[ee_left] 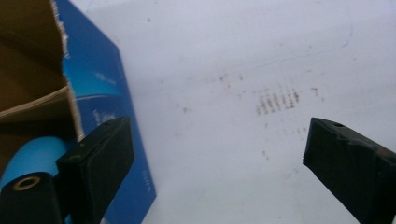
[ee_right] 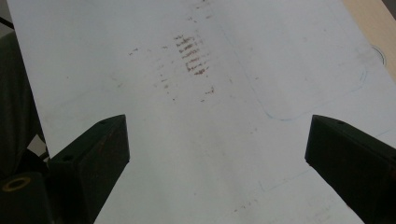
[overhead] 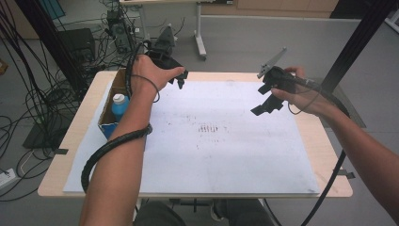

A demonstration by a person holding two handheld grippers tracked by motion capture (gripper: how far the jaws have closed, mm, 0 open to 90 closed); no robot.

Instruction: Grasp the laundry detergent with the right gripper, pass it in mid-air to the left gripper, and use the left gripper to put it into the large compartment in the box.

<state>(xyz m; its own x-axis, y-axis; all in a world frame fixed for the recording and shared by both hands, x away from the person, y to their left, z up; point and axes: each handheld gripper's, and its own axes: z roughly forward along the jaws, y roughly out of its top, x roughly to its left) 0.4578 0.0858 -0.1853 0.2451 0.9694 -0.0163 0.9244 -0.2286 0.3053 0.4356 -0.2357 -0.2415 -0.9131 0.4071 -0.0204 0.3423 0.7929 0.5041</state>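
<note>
Your left forearm, wrapped in its black ribbed cable, crosses the high view from 6 o'clock up to the left tongs (overhead: 180, 79), which hang above the far left corner of the white paper sheet (overhead: 226, 155) that covers the wooden counter (overhead: 324, 141). Those tongs stand released, wide apart with nothing between them. Just beside them at 9 o'clock sits the open cardboard box with blue printed sides (overhead: 111, 106), and in it stands the blue-capped plastic bottle (overhead: 120, 104), upright against the near wall. Judging by that, the bottle has been dropped in the box and your left hand is free.

Your right tongs (overhead: 268, 99) hover at 2 o'clock over the sheet, also released and empty, probably parked clear so the left had room.

From the left gripper view you get the box's torn blue wall (ee_left: 100, 107), its brown inside and the bottle's blue cap (ee_left: 37, 154) low at 8 o'clock behind one jaw. From the right gripper view you get faint pencilled outlines (ee_right: 280, 116) on the sheet and the brown smudge marks (ee_right: 190, 55) at 12 o'clock.
</note>
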